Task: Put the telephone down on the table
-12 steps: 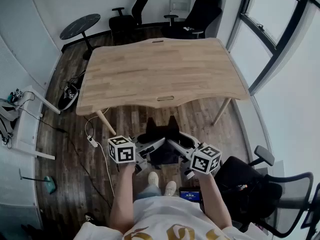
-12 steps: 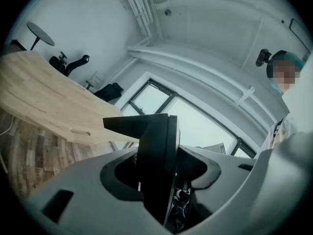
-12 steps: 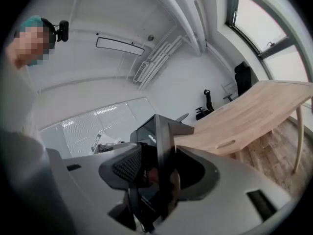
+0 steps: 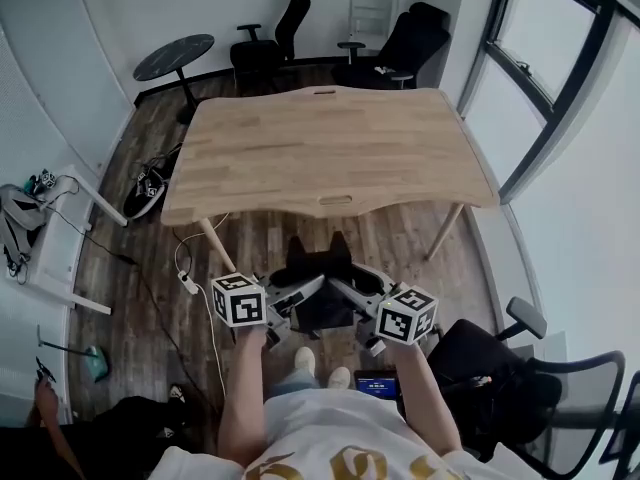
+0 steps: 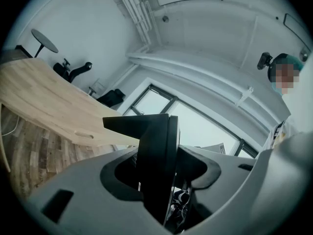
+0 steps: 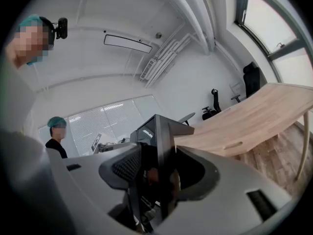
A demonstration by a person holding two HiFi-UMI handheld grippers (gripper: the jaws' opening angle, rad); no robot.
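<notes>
The telephone (image 4: 318, 290) is a black, angular thing held in the air over the floor, short of the front edge of the wooden table (image 4: 320, 148). My left gripper (image 4: 292, 294) is shut on its left side and my right gripper (image 4: 346, 290) on its right side. In the left gripper view the black telephone (image 5: 154, 141) fills the space between the jaws of the left gripper (image 5: 161, 168), with the table (image 5: 44, 102) beyond. In the right gripper view the telephone (image 6: 159, 133) stands upright in the right gripper (image 6: 156, 169), the table (image 6: 254, 116) at the right.
A black office chair (image 4: 500, 378) stands close at my right. Several more chairs (image 4: 400, 38) and a round dark side table (image 4: 173, 56) stand behind the wooden table. A white desk with cables (image 4: 50, 258) is at the left. A person's hand (image 4: 45, 398) shows at lower left.
Both grippers and the telephone stay almost where they were. The head view has shifted a little, and a person's hand has come into view at the lower left.
</notes>
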